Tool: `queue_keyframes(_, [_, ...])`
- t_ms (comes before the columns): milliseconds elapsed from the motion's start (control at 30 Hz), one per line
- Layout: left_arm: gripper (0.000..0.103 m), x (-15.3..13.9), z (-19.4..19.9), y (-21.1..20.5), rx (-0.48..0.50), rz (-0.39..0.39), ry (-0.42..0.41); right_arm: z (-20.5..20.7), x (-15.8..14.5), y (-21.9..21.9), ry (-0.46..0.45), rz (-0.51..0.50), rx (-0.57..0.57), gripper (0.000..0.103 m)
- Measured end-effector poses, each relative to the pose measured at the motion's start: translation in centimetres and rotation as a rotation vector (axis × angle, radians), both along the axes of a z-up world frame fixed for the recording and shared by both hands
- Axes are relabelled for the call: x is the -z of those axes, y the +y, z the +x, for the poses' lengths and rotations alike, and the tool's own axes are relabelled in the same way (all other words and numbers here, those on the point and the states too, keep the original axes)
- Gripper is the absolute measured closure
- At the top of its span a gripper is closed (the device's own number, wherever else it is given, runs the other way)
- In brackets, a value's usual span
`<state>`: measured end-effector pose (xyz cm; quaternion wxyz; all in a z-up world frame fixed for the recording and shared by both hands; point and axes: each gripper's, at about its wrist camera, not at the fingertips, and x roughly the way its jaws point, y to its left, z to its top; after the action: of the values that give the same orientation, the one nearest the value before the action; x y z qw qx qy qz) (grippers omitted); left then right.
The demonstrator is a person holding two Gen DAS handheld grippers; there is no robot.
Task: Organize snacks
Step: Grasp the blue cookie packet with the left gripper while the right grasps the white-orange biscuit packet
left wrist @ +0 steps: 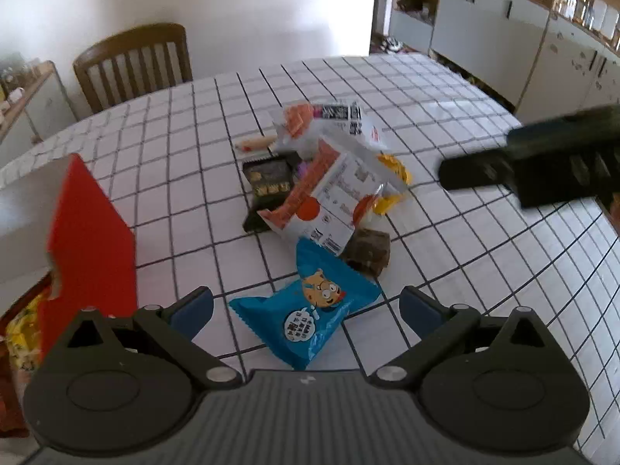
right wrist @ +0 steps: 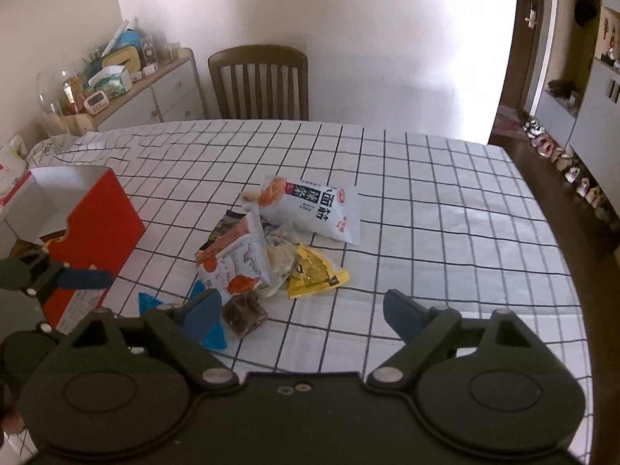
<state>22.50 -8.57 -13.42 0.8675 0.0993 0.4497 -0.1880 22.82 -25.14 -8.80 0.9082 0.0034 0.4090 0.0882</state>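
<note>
On the checked tablecloth (right wrist: 426,201), a heap of crinkly plastic snack packets (left wrist: 329,178) lies right of the open red cardboard box (left wrist: 93,240). Nearest, the glossy blue packet (left wrist: 310,310) runs lengthwise toward the heap, between the wide-open, empty left gripper (left wrist: 306,306). The right gripper (right wrist: 302,310) gapes empty too.

Your left gripper (left wrist: 306,304) and right gripper (right wrist: 302,308) both tilt down over the tabletop, jaws spread wide, gripping nothing.
</note>
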Motion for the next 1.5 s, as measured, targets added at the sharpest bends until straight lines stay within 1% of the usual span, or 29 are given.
queue_keyframes(67, [0.0, 0.5, 0.3, -0.2, 0.02, 0.008, 0.017, 1.0, 0.4, 0.1, 0.009, 0.008, 0.021, 0.015])
queue_keyframes(100, [0.0, 0.8, 0.5, -0.2, 0.03, 0.012, 0.024, 1.6, 0.7, 0.2, 0.02, 0.029, 0.022, 0.015])
queue_keyframes(167, [0.0, 1.2, 0.7, -0.3, 0.049, 0.019, 0.035, 2.6, 1.1, 0.8, 0.035, 0.049, 0.008, 0.016])
queue_keyframes(233, [0.001, 1.4, 1.0, -0.1, 0.061, 0.016, 0.038, 3.2, 1.7, 1.5, 0.039, 0.039, -0.017, 0.018])
queue_keyframes(300, [0.001, 1.6, 1.3, 0.0, 0.065, 0.024, 0.041, 4.0, 2.4, 2.2, 0.052, 0.029, -0.026, 0.021])
queue_keyframes(400, [0.001, 2.0, 1.5, 0.1, 0.077, 0.03, 0.047, 5.0, 3.4, 2.7, 0.089, 0.05, -0.023, 0.026])
queue_keyframes(467, [0.006, 2.1, 1.4, 0.0, 0.093, 0.03, 0.05, 5.3, 3.9, 2.9, 0.113, 0.071, -0.014, 0.028])
queue_keyframes(533, [0.007, 2.2, 1.3, -0.1, 0.102, 0.039, 0.045, 5.6, 4.3, 3.1, 0.134, 0.097, -0.007, 0.03])
queue_keyframes(600, [0.008, 2.3, 1.4, 0.0, 0.101, 0.033, 0.049, 5.8, 4.5, 3.2, 0.143, 0.116, 0.0, 0.035])
queue_keyframes(700, [0.023, 2.4, 1.5, 0.3, 0.087, 0.025, 0.058, 6.1, 4.7, 3.3, 0.154, 0.118, 0.015, 0.037])
queue_keyframes(733, [0.03, 2.4, 1.5, 0.4, 0.085, 0.029, 0.059, 6.3, 4.7, 3.4, 0.158, 0.117, 0.02, 0.038])
queue_keyframes(833, [0.032, 2.4, 1.5, 0.6, 0.082, 0.022, 0.056, 6.4, 4.9, 3.5, 0.169, 0.132, 0.017, 0.048])
queue_keyframes(900, [0.034, 2.4, 1.3, 0.7, 0.082, 0.026, 0.047, 6.5, 5.0, 3.6, 0.176, 0.139, 0.012, 0.057])
queue_keyframes(933, [0.035, 2.4, 1.2, 0.7, 0.08, 0.026, 0.044, 6.5, 5.0, 3.6, 0.178, 0.143, 0.012, 0.058])
queue_keyframes(967, [0.04, 2.3, 1.2, 0.7, 0.078, 0.022, 0.046, 6.4, 4.9, 3.7, 0.18, 0.143, 0.018, 0.06])
queue_keyframes(1100, [0.042, 2.2, 1.0, 0.7, 0.063, 0.018, 0.052, 6.0, 4.7, 3.7, 0.179, 0.155, 0.03, 0.07])
queue_keyframes(1200, [0.052, 1.9, 0.7, 0.7, 0.05, 0.014, 0.044, 5.6, 4.5, 3.6, 0.166, 0.157, 0.029, 0.076])
queue_keyframes(1233, [0.058, 1.7, 0.7, 0.7, 0.05, 0.006, 0.046, 5.5, 4.4, 3.7, 0.162, 0.156, 0.031, 0.077])
queue_keyframes(1367, [0.059, 1.5, 0.2, 0.5, 0.037, 0.014, 0.052, 4.8, 4.0, 3.5, 0.15, 0.178, 0.044, 0.085])
queue_keyframes(1500, [0.061, 1.0, -0.2, 0.9, 0.01, -0.011, 0.06, 4.3, 3.4, 3.4, 0.132, 0.182, 0.05, 0.087])
